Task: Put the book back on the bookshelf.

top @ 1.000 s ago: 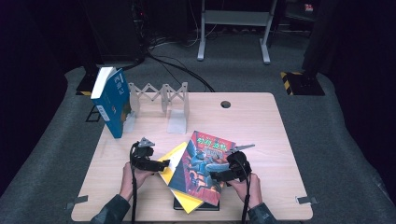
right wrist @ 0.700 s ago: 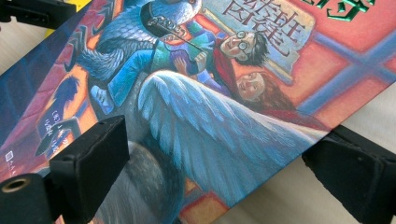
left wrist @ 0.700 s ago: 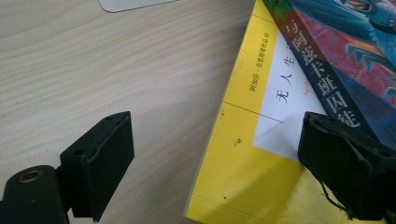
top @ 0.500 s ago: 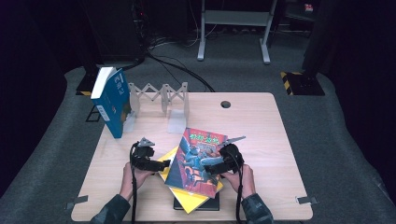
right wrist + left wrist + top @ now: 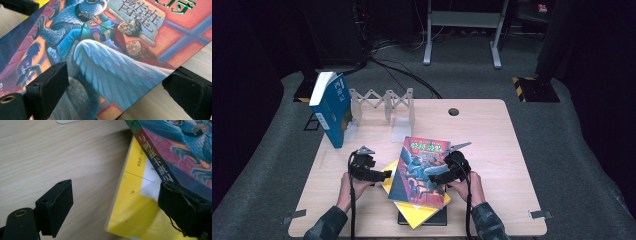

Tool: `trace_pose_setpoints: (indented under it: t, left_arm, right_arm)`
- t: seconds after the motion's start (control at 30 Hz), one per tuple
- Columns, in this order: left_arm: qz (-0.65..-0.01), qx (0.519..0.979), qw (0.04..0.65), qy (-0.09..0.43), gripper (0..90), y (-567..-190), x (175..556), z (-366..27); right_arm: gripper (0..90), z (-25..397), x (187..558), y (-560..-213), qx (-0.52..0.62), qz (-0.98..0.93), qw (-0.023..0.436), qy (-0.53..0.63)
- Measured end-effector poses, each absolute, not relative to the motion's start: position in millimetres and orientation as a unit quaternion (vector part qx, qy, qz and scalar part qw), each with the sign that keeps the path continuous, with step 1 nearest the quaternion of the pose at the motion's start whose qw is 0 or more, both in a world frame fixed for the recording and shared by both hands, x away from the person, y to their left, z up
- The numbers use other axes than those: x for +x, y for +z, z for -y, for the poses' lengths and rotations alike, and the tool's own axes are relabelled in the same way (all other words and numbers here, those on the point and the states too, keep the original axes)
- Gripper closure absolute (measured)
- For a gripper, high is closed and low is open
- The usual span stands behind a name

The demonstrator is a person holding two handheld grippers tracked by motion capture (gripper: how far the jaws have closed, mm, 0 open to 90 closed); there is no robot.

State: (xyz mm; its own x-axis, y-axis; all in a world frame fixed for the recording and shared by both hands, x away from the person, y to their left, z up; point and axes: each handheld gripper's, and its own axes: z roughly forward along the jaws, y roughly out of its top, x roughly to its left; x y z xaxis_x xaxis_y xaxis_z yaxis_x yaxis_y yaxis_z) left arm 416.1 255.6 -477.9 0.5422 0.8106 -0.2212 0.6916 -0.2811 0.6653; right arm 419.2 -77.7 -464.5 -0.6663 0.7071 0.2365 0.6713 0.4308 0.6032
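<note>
One pale wooden table (image 5: 492, 145) — grey carpet (image 5: 582, 150), dark room beyond.

Tabletop (image 5: 492, 145): pale wood.
Ahead of left gripper (image 5: 379, 176): white folding rack (image 5: 384, 102), blue book (image 5: 332, 107).
Between grippers: dark book (image 5: 424, 218) under stack.

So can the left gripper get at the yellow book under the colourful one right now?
Probably yes. The left gripper is open at the yellow book, whose near edge sticks out bare from under the colourful book; nothing lies between.
</note>
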Motion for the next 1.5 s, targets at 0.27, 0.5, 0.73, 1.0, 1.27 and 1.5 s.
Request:
trace_pose_setpoints:
  t: [0.27,0.5,0.73,1.0,1.27,1.5]
  left_arm:
    - [-0.490,0.775,0.395,0.058,5.0,-463.0,440.1,-254.8]
    - [-0.500,0.767,0.401,0.023,2.6,-471.8,472.7,-236.6]
    - [-0.508,0.766,0.394,0.009,1.9,-479.8,484.3,-231.2]
    - [-0.491,0.772,0.403,-0.013,5.6,-481.2,486.7,-225.7]
    - [-0.496,0.758,0.422,-0.043,13.9,-484.0,490.6,-222.3]
    - [-0.500,0.755,0.422,-0.031,16.5,-478.3,487.8,-221.6]
  right_arm:
    - [6.7,73.0,427.2,-465.0,0.389,-0.851,0.028,0.351]
    - [6.8,66.8,432.1,-466.5,0.381,-0.851,0.026,0.360]
    - [6.9,58.7,432.8,-467.9,0.366,-0.855,0.020,0.368]
    - [6.9,48.2,433.4,-468.8,0.359,-0.856,0.020,0.371]
    - [7.0,48.5,433.4,-469.0,0.360,-0.855,0.019,0.372]
    - [7.1,48.5,433.5,-469.0,0.357,-0.856,0.018,0.373]
